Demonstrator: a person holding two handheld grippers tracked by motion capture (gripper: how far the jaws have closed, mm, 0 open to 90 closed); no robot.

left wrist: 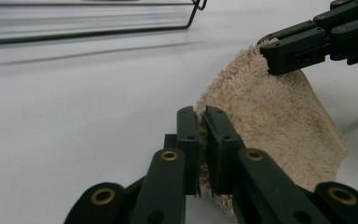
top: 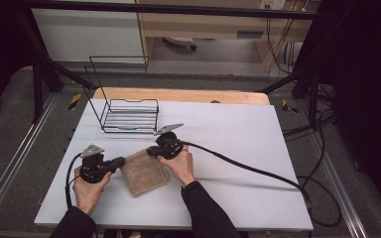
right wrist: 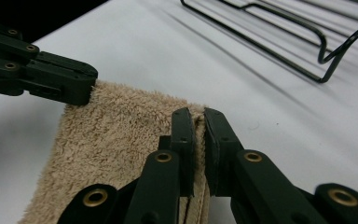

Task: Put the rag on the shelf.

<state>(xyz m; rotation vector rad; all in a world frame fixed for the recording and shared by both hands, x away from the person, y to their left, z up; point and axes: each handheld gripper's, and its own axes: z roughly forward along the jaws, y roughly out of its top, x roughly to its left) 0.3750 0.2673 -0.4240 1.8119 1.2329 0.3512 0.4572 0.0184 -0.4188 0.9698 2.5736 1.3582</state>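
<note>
A folded beige towel lies on the white table, near its front left. My left gripper is shut on the towel's left corner; in the left gripper view the towel edge is pinched between its black jaws. My right gripper is shut on the far corner of the towel, with the folded edge clamped between its jaws. That corner is lifted a little off the table. Each gripper view also has the other gripper's jaws biting the cloth.
A black wire rack stands at the back left of the table, just behind the right gripper. Black cables trail from the grippers across the table to the right edge. A wooden board edge runs behind the table.
</note>
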